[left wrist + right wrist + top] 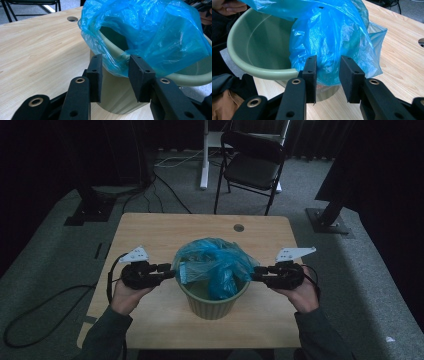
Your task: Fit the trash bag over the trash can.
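A pale green bin [210,306] stands on the wooden table [150,230], with a crumpled blue plastic bag [215,265] bunched in and over its mouth. My left gripper [172,272] is at the bin's left rim, my right gripper [254,272] at its right rim. In the left gripper view, the jaws [115,72] stand apart astride the bin's rim [117,92], with the bag's edge [150,30] draped between them. In the right gripper view, the jaws [327,75] are also apart, with a fold of the bag [332,37] hanging between them over the bin [262,45]. No pad visibly presses on the film.
A round cable hole [238,227] sits near the table's far edge. Beyond the table are a black folding chair [252,165], a white stand leg [204,155] and cables on grey carpet. A person's hand [229,6] shows past the bin.
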`<state>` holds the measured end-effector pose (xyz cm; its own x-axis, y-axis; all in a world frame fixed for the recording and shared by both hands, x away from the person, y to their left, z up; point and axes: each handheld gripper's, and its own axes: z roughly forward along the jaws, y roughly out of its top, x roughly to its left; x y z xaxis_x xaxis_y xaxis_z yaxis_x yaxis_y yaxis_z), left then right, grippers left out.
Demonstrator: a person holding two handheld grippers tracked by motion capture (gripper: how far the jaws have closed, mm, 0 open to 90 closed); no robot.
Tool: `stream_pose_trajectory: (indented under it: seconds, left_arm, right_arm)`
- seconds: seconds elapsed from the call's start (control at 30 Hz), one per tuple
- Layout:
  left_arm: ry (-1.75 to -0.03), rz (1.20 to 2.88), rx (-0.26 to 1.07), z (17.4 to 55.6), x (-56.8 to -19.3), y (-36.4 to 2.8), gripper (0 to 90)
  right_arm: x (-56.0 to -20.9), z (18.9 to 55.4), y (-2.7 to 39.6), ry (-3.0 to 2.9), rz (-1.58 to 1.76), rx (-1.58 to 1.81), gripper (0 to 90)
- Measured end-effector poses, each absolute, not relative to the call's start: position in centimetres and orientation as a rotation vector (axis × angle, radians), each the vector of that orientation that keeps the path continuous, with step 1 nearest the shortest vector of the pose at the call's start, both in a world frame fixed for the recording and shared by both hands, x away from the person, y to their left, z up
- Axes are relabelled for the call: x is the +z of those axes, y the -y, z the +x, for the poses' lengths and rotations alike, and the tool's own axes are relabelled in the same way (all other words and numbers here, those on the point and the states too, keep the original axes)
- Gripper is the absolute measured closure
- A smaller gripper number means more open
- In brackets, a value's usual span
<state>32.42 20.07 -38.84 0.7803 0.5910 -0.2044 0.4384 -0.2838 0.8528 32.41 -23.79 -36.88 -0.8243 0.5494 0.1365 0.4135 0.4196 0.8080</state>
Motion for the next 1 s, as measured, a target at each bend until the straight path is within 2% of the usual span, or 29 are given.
stream_pose_trajectory:
  seconds: [0.63, 1.0]
  left_arm:
    - [-0.839, 1.881, 0.201, 34.3, -39.0, -20.5, 66.2]
    - [-0.849, 1.867, 0.25, 35.3, -39.0, -20.2, 72.9]
  right_arm:
    - [-37.3, 34.0, 23.2, -2.452, 0.915, 1.407, 70.1]
    - [-36.7, 36.0, 22.5, -2.415, 0.923, 1.379, 70.9]
